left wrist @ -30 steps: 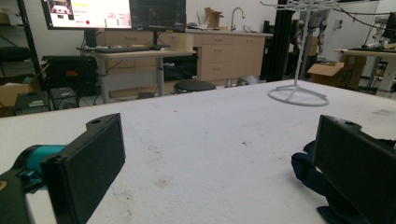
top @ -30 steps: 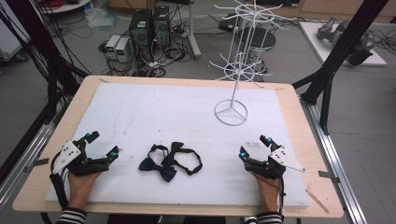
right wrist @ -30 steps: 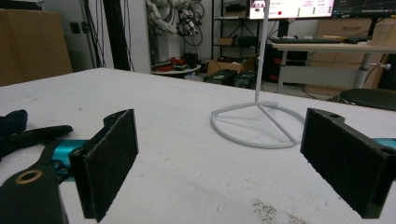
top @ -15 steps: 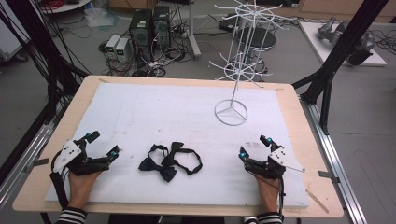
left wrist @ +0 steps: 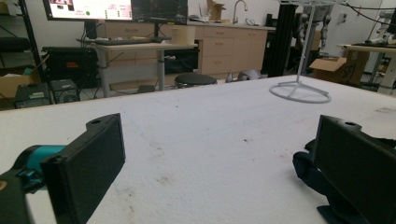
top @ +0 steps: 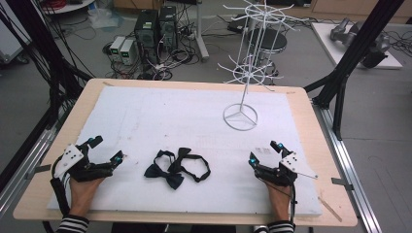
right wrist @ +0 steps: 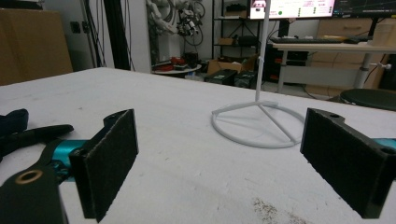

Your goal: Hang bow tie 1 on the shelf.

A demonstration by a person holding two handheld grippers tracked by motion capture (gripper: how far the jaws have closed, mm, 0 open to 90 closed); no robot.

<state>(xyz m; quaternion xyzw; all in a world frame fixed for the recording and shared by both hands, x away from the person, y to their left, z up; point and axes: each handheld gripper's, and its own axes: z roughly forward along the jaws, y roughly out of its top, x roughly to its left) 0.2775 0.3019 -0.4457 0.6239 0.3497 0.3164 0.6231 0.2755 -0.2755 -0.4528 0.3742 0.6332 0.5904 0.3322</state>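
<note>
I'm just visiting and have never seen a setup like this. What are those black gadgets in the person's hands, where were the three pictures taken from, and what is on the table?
A person holds a hand-operated clamp in each hand: the left gripper and the right gripper. Both are open and hold nothing. One camera looks down from above; the other two ride on the grippers and look out between their black jaws. On the white table lie two black bow ties between the grippers, and a white wire stand stands farther back.
</note>
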